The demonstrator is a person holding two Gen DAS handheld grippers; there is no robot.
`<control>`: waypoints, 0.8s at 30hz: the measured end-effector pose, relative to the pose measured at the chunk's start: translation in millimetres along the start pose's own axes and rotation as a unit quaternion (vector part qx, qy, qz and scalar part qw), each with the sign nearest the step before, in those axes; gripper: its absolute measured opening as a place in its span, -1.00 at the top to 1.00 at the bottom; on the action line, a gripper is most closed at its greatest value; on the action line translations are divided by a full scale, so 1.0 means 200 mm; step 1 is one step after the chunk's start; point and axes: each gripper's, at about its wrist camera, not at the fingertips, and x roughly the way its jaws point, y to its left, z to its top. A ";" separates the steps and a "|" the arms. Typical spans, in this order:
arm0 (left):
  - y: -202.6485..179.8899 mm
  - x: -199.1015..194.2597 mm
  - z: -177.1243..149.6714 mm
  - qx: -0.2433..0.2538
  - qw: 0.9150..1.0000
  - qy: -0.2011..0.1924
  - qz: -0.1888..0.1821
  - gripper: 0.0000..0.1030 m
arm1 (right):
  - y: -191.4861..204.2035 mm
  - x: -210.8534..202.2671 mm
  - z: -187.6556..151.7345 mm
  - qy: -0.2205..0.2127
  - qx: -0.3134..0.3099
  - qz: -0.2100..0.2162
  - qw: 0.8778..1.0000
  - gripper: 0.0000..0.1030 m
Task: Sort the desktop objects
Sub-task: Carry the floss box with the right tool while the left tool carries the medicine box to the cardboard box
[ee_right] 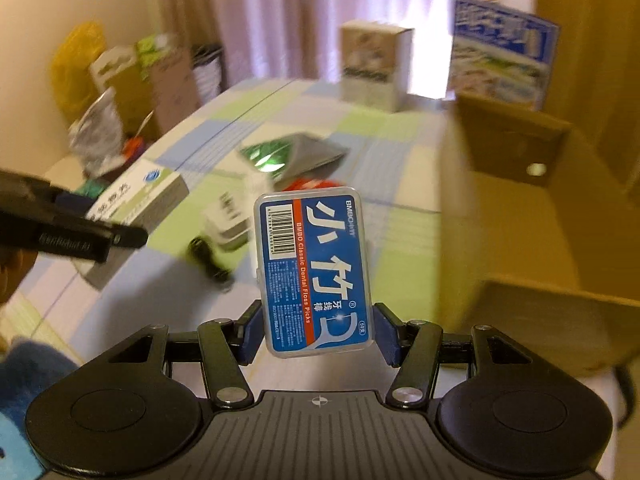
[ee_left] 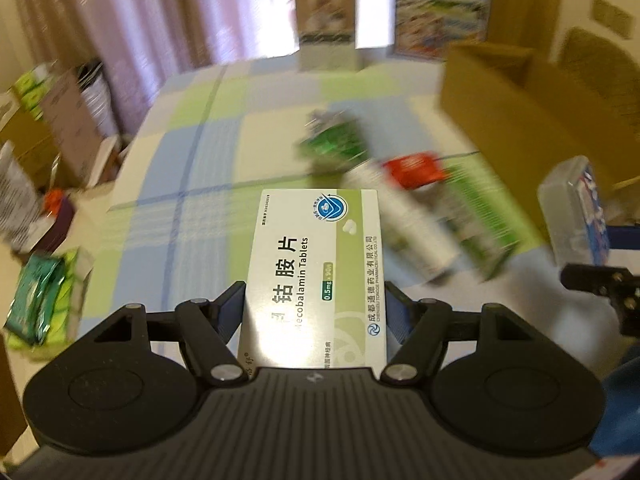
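My left gripper (ee_left: 314, 308) is shut on a white and green box of Mecobalamin tablets (ee_left: 316, 268), held above the checked tablecloth (ee_left: 192, 184). My right gripper (ee_right: 316, 330) is shut on a clear case of dental floss picks with a blue label (ee_right: 314, 272). In the right wrist view the tablet box (ee_right: 140, 196) and the left gripper's fingers (ee_right: 92, 236) show at the left. The floss case (ee_left: 576, 208) appears at the right edge of the left wrist view. Blurred on the table lie a green foil pack (ee_left: 336, 140), a red packet (ee_left: 416, 168), a white tube (ee_left: 404, 220) and a green box (ee_left: 484, 220).
An open cardboard box (ee_right: 540, 184) stands at the table's right side. Two printed cartons (ee_left: 326, 26) (ee_left: 440, 8) stand at the far edge by the curtains. Boxes and bags (ee_left: 52, 128) crowd the floor at the left. A small black object (ee_right: 210, 258) lies on the table.
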 end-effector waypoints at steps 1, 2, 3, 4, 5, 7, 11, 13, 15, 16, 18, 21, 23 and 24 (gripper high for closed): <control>-0.05 -0.02 0.03 0.005 1.000 -0.007 -0.010 -0.30 | -0.04 -0.04 0.01 -0.003 0.007 -0.008 1.000 -0.04; -0.10 -0.04 0.06 0.009 1.000 -0.012 -0.020 -0.30 | -0.08 -0.08 0.03 -0.007 0.014 -0.018 1.000 -0.04; -0.16 -0.05 0.08 0.013 0.999 -0.017 -0.030 -0.30 | -0.12 -0.11 0.04 -0.010 0.019 -0.027 0.999 -0.04; -0.22 -0.06 0.12 0.019 0.999 -0.023 -0.039 -0.30 | -0.18 -0.15 0.06 -0.014 0.025 -0.037 0.999 -0.04; -0.28 -0.07 0.15 0.027 0.998 -0.028 -0.047 -0.30 | -0.23 -0.18 0.07 -0.016 0.031 -0.044 0.998 -0.04; -0.41 -0.08 0.21 0.036 0.996 -0.036 -0.067 -0.30 | -0.33 -0.23 0.11 -0.014 0.043 -0.057 0.997 -0.04; -0.65 -0.07 0.33 0.051 0.993 -0.046 -0.101 -0.30 | -0.50 -0.30 0.14 -0.015 0.053 -0.091 0.994 -0.04; -0.76 -0.06 0.38 0.057 0.990 -0.048 -0.116 -0.30 | -0.58 -0.32 0.15 -0.016 0.056 -0.105 0.993 -0.04; -0.84 -0.05 0.43 0.062 0.989 -0.049 -0.127 -0.30 | -0.65 -0.34 0.15 -0.018 0.056 -0.116 0.992 -0.04; -0.87 -0.04 0.45 0.063 0.988 -0.049 -0.132 -0.30 | -0.69 -0.35 0.16 -0.019 0.058 -0.119 0.991 -0.04; -0.94 -0.02 0.48 0.066 0.987 -0.048 -0.139 -0.30 | -0.75 -0.35 0.17 -0.021 0.058 -0.124 0.990 -0.04; -1.01 0.00 0.52 0.067 0.986 -0.044 -0.147 -0.30 | -0.82 -0.34 0.18 -0.022 0.061 -0.128 0.990 -0.04; -1.04 0.03 0.55 0.068 0.986 -0.043 -0.150 -0.30 | -0.85 -0.32 0.19 -0.022 0.063 -0.128 0.990 -0.04; -1.05 0.03 0.55 0.067 0.985 -0.042 -0.152 -0.30 | -0.87 -0.32 0.18 -0.022 0.064 -0.128 0.990 -0.04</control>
